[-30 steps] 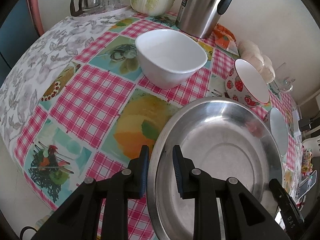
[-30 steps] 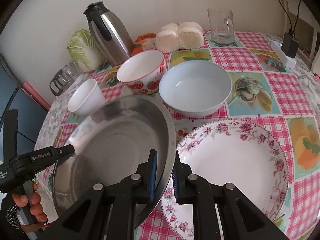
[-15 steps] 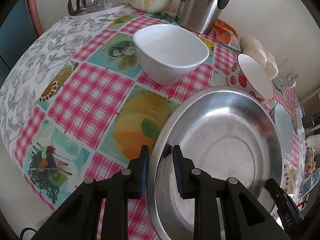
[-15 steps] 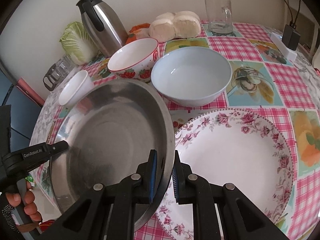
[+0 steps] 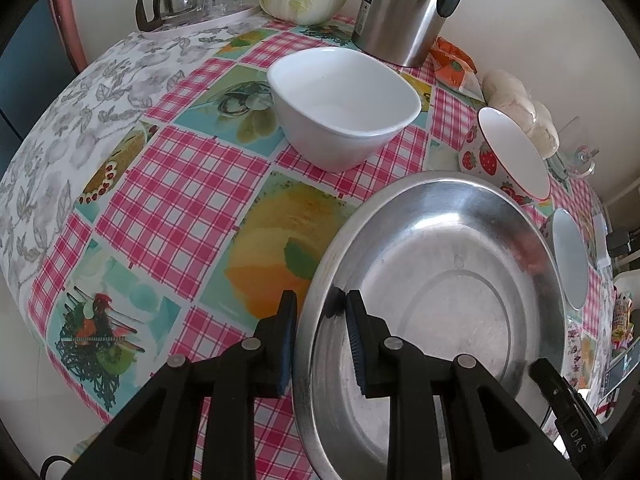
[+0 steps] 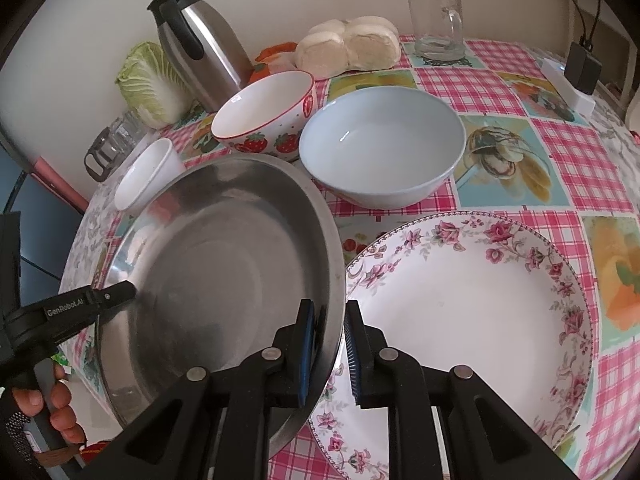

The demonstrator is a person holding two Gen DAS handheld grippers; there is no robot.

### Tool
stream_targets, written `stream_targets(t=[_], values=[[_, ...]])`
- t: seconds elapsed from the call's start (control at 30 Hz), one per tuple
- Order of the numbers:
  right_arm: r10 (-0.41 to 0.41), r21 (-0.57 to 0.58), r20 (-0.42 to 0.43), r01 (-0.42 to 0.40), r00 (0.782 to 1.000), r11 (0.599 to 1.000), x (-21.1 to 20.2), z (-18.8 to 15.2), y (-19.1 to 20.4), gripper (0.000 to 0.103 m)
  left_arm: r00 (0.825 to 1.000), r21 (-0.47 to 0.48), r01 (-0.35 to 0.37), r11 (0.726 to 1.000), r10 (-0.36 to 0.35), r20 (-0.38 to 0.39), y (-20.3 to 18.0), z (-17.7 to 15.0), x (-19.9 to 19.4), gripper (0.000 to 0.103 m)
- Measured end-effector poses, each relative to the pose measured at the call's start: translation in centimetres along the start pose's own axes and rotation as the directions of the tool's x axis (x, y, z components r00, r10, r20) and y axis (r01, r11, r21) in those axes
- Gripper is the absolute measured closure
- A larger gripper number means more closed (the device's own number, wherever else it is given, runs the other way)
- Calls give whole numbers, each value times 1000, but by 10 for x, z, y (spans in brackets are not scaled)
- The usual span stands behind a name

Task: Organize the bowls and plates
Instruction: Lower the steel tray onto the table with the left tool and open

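Closest to me, my left gripper [image 5: 320,320] pinches the near rim of a wide stainless steel dish [image 5: 440,280], one pad inside the bowl of it and one beneath the lip. My right gripper [image 6: 328,332] straddles the opposite rim. Its jaws have just been opening, with the rim between them, and a sliver of gap now shows at the outer pad, so I judge that side to be letting go. The dish hangs tilted above the checked pink tablecloth [image 5: 180,184], its right edge overlapping the rim of a white plate with pink flowers [image 6: 472,300] that lies flat just beside it. To do this step well, I would keep the left pinch firm until the dish rests level. Then I would lower it gently, so that metal does not knock china, and draw the right fingers straight back off the rim. Beyond the dish sit three empty bowls: a pale blue one [image 6: 380,152], a strawberry-patterned one [image 6: 264,108] and a plain white one [image 5: 344,112]. Farthest away, along the wall, stand a steel thermos jug [image 6: 200,40], a cabbage [image 6: 148,80], a bag of pale buns [image 6: 352,48] and a glass mug [image 6: 436,24].
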State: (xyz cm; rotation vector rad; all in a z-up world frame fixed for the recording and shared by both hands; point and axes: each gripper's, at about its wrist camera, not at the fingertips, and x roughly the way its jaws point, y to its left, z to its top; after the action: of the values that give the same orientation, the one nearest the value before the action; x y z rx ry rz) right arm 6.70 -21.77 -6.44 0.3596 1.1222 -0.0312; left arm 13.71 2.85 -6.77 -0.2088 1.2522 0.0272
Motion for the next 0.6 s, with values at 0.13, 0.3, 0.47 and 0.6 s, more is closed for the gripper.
stream_targets(t=[0.13,0.3,0.47,0.6], values=[[0,1,7,0,1000,1000,-3,0,0,71,1000,-7,-5,1000,5,-8,1,0,1,61],[-3,-10,54,3,999,1000,-15,3,4,59,999,10,-25,1000,24,24,-3,1,-9,39],[12,-17,76,-11,997,1000,-19,3,8,32,997,56,-66,996,63,48,-10,1,-12,22],[12,-27,79,-10,997,1000,-17,2,8,22,995,82,-85,993,79,67,-13,0,-14,17]])
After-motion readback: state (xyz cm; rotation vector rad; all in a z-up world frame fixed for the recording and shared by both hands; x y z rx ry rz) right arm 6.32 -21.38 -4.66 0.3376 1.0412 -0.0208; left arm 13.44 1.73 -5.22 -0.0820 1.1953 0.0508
